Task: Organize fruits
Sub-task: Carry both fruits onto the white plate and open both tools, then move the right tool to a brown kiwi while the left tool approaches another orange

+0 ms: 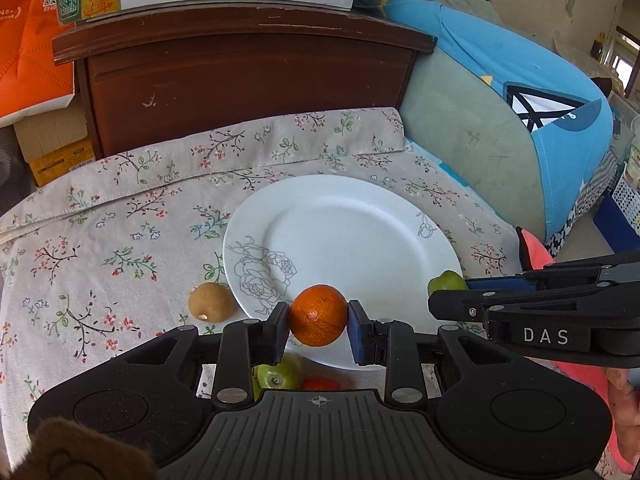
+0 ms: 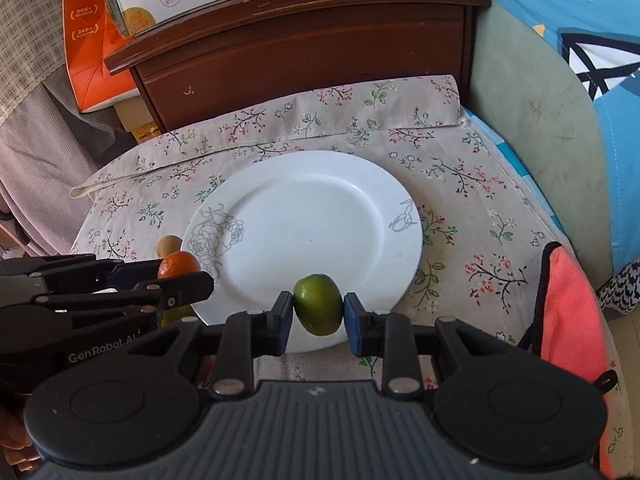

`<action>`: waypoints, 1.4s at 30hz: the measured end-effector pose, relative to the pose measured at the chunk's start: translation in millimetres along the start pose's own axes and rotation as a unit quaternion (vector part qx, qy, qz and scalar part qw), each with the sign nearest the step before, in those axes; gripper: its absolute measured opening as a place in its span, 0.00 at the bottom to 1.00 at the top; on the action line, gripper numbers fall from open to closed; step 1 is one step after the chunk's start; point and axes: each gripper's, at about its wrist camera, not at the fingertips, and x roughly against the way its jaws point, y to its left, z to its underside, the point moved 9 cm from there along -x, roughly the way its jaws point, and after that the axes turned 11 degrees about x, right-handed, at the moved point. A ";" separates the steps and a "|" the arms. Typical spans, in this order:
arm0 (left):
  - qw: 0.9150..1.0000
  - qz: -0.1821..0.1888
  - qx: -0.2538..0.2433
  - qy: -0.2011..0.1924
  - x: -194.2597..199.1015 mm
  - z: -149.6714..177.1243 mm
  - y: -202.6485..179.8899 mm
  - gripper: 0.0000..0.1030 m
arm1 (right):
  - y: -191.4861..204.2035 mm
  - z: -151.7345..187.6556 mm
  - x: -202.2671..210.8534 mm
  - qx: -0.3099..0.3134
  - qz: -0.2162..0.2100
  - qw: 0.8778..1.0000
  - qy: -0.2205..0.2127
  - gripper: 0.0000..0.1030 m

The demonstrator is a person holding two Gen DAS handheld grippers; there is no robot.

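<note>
Left gripper point(image 1: 319, 317) fingers clamp the orange point(image 1: 318, 315), right gripper point(image 2: 318, 313) fingers clamp the green fruit point(image 2: 318, 310); both hang over the near rim of the empty plate point(image 2: 304, 216), centre frame, its well lying just ahead and below.

We see a surface covered w/ a floral cloth point(image 1: 120, 216). On it: a white plate point(image 1: 360, 216) w/ rose line drawings, approx. centre. A brown kiwi point(image 1: 211, 303) lies on the cloth just beside the plate's left rim. A green fruit point(image 1: 278, 376) and sth red-orange point(image 1: 320, 383) lie at the near edge, partly hidden. A coral towel point(image 2: 572, 312) lies at right.
</note>
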 end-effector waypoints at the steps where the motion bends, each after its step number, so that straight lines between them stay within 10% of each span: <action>1: 1.000 0.001 0.001 0.000 -1.9 -1.2 0.7 0.27 | 0.0 -0.7 -2.3 -0.002 0.000 1.000 0.001 0.27; 42: 0.998 -0.063 0.010 -0.008 46.8 -8.1 29.4 0.61 | 0.1 -6.4 5.8 0.005 -0.021 1.000 -0.016 0.29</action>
